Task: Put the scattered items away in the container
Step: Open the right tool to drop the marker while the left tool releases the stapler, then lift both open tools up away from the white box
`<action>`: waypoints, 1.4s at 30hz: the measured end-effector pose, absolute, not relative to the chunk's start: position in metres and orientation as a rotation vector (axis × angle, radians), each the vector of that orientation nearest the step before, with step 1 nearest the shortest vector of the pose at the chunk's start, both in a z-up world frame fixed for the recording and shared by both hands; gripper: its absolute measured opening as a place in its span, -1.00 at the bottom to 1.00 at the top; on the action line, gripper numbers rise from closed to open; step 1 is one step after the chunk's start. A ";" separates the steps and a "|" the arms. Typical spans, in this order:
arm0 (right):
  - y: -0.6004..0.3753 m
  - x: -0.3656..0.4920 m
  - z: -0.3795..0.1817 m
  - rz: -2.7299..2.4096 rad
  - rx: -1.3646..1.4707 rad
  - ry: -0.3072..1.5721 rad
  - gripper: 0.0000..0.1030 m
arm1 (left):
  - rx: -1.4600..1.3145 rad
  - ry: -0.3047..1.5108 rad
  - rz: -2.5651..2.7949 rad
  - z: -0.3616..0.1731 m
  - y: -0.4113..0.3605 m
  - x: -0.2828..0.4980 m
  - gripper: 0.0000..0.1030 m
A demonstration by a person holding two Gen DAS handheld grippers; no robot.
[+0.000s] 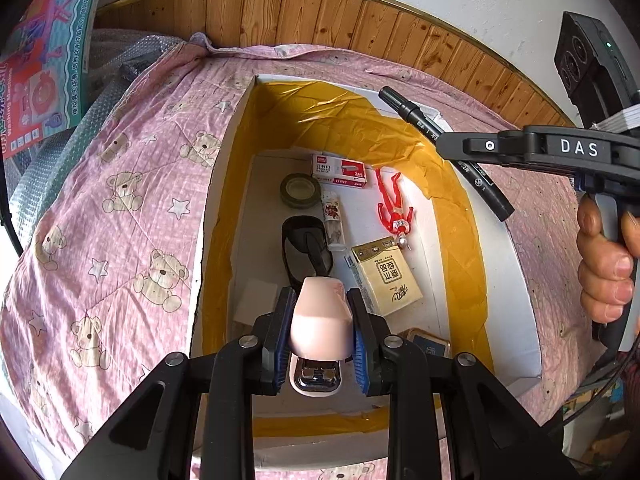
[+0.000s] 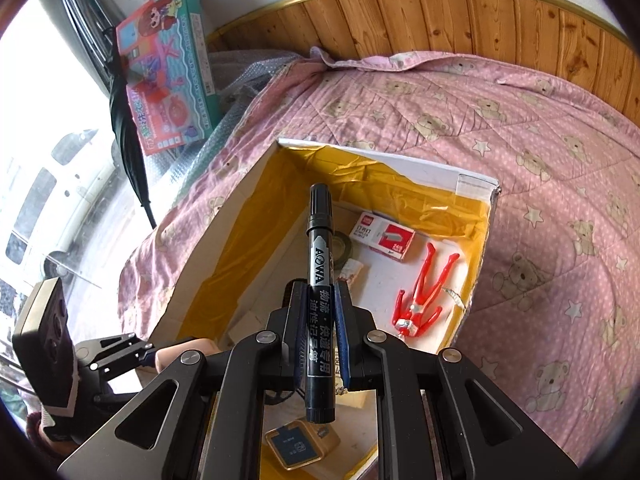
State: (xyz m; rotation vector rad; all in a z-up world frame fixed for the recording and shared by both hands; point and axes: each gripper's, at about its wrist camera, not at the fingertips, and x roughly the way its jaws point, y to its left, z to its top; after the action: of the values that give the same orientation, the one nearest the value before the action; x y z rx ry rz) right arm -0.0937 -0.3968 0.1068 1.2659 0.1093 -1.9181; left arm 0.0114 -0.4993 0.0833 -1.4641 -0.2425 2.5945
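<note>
Pale pink plastic sits clamped between the blue pads of the left gripper (image 1: 320, 334): it's a stapler (image 1: 319, 320), jaws pressed on both its sides, its metal base showing just beneath them. It hangs over the white box (image 1: 516, 264) with its yellow tape lining. Straight past the jaws lies a black pair of glasses (image 1: 306, 248), with a gold tissue pack (image 1: 386, 280) to their right. Farther ahead come a small lighter (image 1: 333, 220), an olive tape roll (image 1: 301, 191), a red figure (image 1: 394, 204) and, at the far wall, a red-and-white staple box (image 1: 340, 170). Over on the right gripper (image 2: 318, 334), the jaws pinch a black marker (image 2: 320, 300) by its barrel, cap pointing forward above the same box, with a navy-faced tin (image 2: 298, 446) below the jaws. The person's hand (image 1: 608, 268) grips that handle. The box rests on a pink bear-print quilt (image 1: 120, 208).
</note>
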 end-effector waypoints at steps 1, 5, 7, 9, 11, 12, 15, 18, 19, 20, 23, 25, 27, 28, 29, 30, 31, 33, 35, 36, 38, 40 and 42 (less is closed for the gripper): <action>-0.399 -0.096 0.105 -1.922 1.272 0.118 -0.73 | -1.469 -0.247 2.595 0.082 -0.501 0.012 -0.48; -0.413 -0.107 0.096 -1.936 1.269 0.189 -0.57 | -1.491 -0.236 2.606 0.077 -0.504 0.011 -0.47; -0.411 -0.112 0.090 -1.969 1.288 0.189 -0.06 | -1.501 -0.211 2.631 0.076 -0.505 0.011 -0.38; -0.403 -0.112 0.090 -1.974 1.276 0.148 -0.06 | -1.494 -0.211 2.672 0.079 -0.508 0.014 -0.13; -0.394 -0.110 0.094 -1.976 1.276 0.107 -0.05 | -1.461 -0.260 2.683 0.085 -0.514 0.019 -0.10; -0.390 -0.108 0.096 -1.969 1.275 0.086 -0.05 | -1.457 -0.292 2.679 0.087 -0.517 0.022 -0.10; -0.380 -0.099 0.102 -1.952 1.276 0.072 -0.05 | -1.425 -0.382 2.696 0.097 -0.527 0.031 -0.10; -0.374 -0.084 0.108 -1.920 1.266 0.096 -0.06 | -1.400 -0.421 2.733 0.110 -0.535 0.041 -0.10; -0.372 -0.078 0.110 -1.912 1.262 0.118 -0.05 | -1.398 -0.428 2.739 0.114 -0.537 0.045 -0.07; -0.370 -0.072 0.112 -1.897 1.258 0.139 -0.05 | -1.396 -0.428 2.745 0.117 -0.538 0.048 -0.04; -0.364 -0.051 0.119 -1.865 1.240 0.218 -0.05 | -1.397 -0.410 2.754 0.127 -0.536 0.060 0.17; -0.359 -0.037 0.126 -1.851 1.214 0.281 -0.05 | -1.396 -0.394 2.752 0.133 -0.532 0.068 0.25; -0.354 -0.022 0.135 -1.852 1.176 0.369 -0.05 | -1.399 -0.373 2.752 0.140 -0.526 0.076 0.36; -0.351 -0.013 0.140 -1.848 1.149 0.421 -0.05 | -1.402 -0.363 2.752 0.144 -0.522 0.079 0.42; -0.350 -0.004 0.145 -1.845 1.120 0.475 -0.06 | -1.408 -0.350 2.753 0.147 -0.518 0.082 0.44; -0.348 0.004 0.150 -1.840 1.092 0.529 -0.06 | -1.414 -0.336 2.754 0.151 -0.514 0.085 0.47; -0.346 0.012 0.154 -1.829 1.069 0.578 -0.06 | -1.421 -0.329 2.756 0.154 -0.510 0.088 0.48; -0.344 0.025 0.158 -1.803 1.041 0.656 -0.06 | -1.428 -0.319 2.754 0.161 -0.502 0.094 0.50; -0.342 0.035 0.159 -1.775 1.031 0.710 -0.06 | -1.420 -0.307 2.759 0.169 -0.496 0.101 0.52; -0.342 0.039 0.158 -1.760 1.037 0.737 -0.06 | -1.415 -0.296 2.763 0.172 -0.493 0.104 0.53; -0.341 0.044 0.154 -1.743 1.057 0.774 -0.06 | -1.411 -0.268 2.769 0.177 -0.486 0.111 0.53; -0.340 0.045 0.149 -1.722 1.091 0.781 -0.06 | -1.401 -0.262 2.766 0.180 -0.482 0.116 0.53; -0.340 0.047 0.145 -1.722 1.116 0.788 -0.06 | -1.387 -0.257 2.775 0.183 -0.479 0.121 0.53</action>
State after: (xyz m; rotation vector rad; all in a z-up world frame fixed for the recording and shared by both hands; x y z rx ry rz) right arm 0.0471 -0.3397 0.1447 1.1164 0.7884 -1.7219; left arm 0.1206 -0.4790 0.1827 -1.3872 -0.2574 2.7752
